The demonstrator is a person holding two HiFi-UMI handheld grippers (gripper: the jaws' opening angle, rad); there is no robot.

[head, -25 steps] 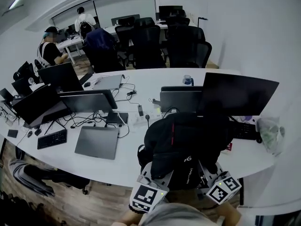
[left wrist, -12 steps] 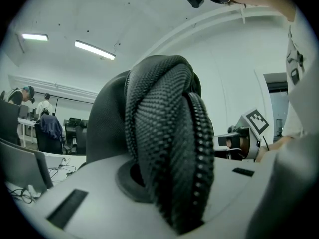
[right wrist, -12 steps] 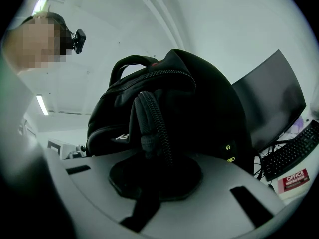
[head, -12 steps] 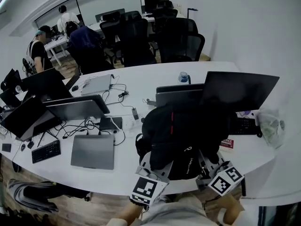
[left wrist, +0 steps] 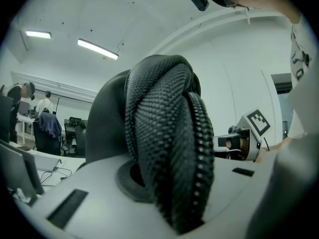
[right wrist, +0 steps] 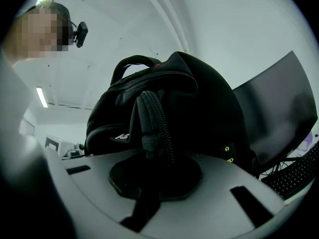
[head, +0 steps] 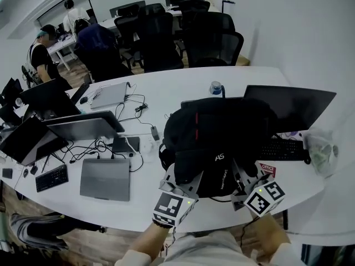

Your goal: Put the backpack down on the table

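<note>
A black backpack (head: 216, 140) with a red stripe is held over the front part of the white table (head: 166, 93), up against a dark monitor (head: 291, 107). Whether its bottom touches the table is hidden. My left gripper (head: 182, 177) is shut on a mesh shoulder strap (left wrist: 169, 143), which fills the space between its jaws in the left gripper view. My right gripper (head: 240, 174) is shut on the other padded strap (right wrist: 154, 128), and the backpack's body (right wrist: 199, 103) rises just beyond it. The person's two hands hold the grippers at the table's near edge.
A black keyboard (head: 283, 148), a red and white box (head: 267, 168) and a plastic bag (head: 320, 151) lie right of the backpack. A closed grey laptop (head: 105, 179), cables and further laptops sit to its left. A water bottle (head: 215, 88) stands behind. Office chairs and people are at the back.
Both grippers have carried the backpack forward over the table, away from the person. It now covers the laptop in front of the monitor, where before it hung at the table's near edge.
</note>
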